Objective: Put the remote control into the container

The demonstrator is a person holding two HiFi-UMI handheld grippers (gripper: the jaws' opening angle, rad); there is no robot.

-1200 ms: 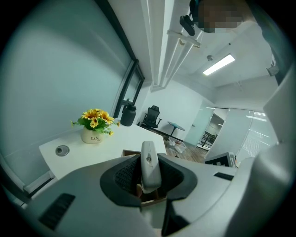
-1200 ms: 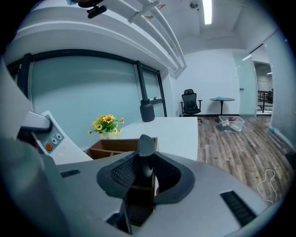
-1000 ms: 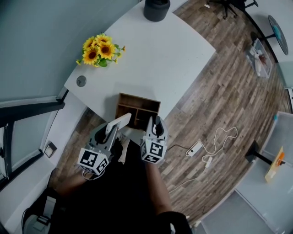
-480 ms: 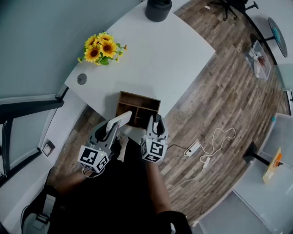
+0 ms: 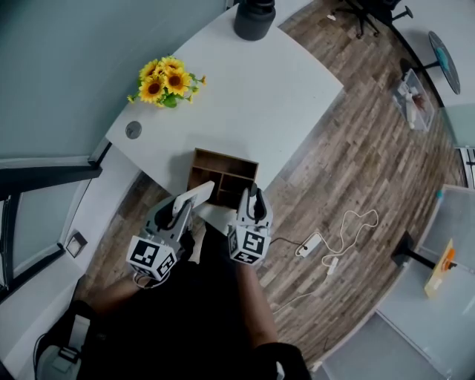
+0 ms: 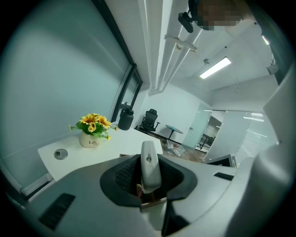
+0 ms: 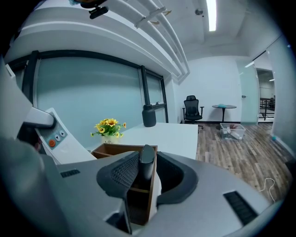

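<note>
A white remote control [image 5: 194, 199] with an orange button [image 7: 52, 143] stands upright between the jaws of my left gripper [image 5: 185, 211], which is shut on it [image 6: 149, 164]. The open wooden container [image 5: 223, 157] with compartments sits at the near edge of the white table [image 5: 252, 89], just ahead of both grippers. My right gripper [image 5: 252, 208] hovers over the container's near right corner [image 7: 150, 152], shut on a slim dark object [image 7: 147, 162] that looks like a black remote. The container's inside is partly hidden by the jaws.
A pot of sunflowers [image 5: 165, 80] stands at the table's left, and a black jug [image 5: 254, 16] at its far end. A round cable hole [image 5: 133, 130] is near the left corner. A white power strip with cable [image 5: 315, 241] lies on the wood floor to the right.
Hardly anything: both grippers hold their places beside the container with their loads; the head view has shifted slightly.
</note>
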